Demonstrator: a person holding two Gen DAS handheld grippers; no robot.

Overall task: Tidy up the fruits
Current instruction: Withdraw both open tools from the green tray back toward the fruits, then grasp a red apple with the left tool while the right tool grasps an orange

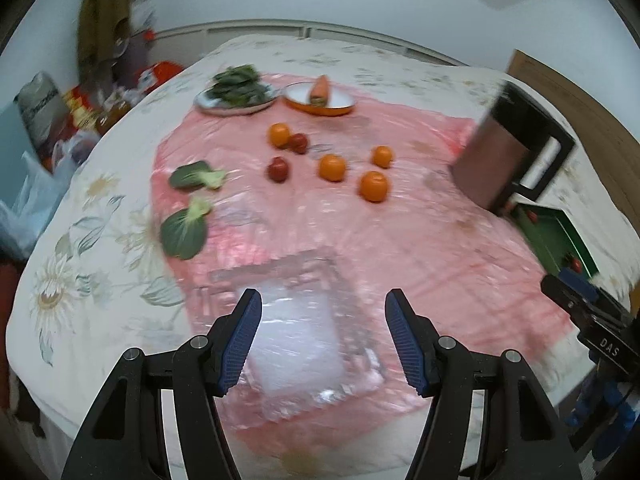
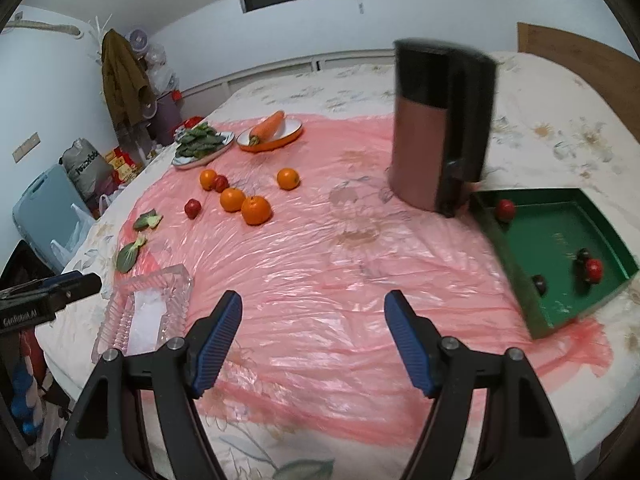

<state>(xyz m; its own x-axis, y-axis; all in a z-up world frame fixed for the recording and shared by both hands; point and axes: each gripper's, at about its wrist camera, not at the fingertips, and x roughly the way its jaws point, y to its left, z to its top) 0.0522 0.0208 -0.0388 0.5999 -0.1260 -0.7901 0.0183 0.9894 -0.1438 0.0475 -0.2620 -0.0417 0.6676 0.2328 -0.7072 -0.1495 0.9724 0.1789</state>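
Bedroom setup: bed (image 2: pixel 560 128) with a floral cover and a pink plastic sheet (image 2: pixel 320 280) spread over it as your work area, so expect a soft, slick base where round fruit rolls if nudged. Nearest you, left gripper (image 1: pixel 322 336) has its jaws parted about halfway with nothing between them, hanging over the clear glass tray (image 1: pixel 304 340); right gripper (image 2: pixel 314 336) is likewise parted and holding nothing, over bare sheet. Glass tray is rigid, heavy-ish, breakable and slippery, so set fruit down in it, don't drop. On your right, the green tray (image 2: pixel 560 240) already holds a few small red and dark fruits. Two loose bok choy leaves (image 1: pixel 186 232) lie at the left edge of the sheet; floppy, not fruit, leave them. Mid-bed is the fruit cluster: front orange (image 1: pixel 373 186), middle orange (image 1: pixel 332 167), right orange (image 1: pixel 382 156), and a far orange (image 1: pixel 279 134) touching a small red fruit (image 1: pixel 298 143); another small red fruit (image 1: pixel 278 169) sits apart to the left. Oranges look firm, moderately heavy, with a grippy peel; take each across its widest part, and your current jaw gap looks tight for that, so I'd open wider first. Red ones are smaller, smoother, likely bruise easier; squeeze lightly. Tall dark appliance (image 2: pixel 440 128) stands by the green tray; mind it on the right side. Farthest: plate of greens (image 1: pixel 236 94) and orange bowl (image 1: pixel 320 102) with a carrot (image 1: pixel 319 88).
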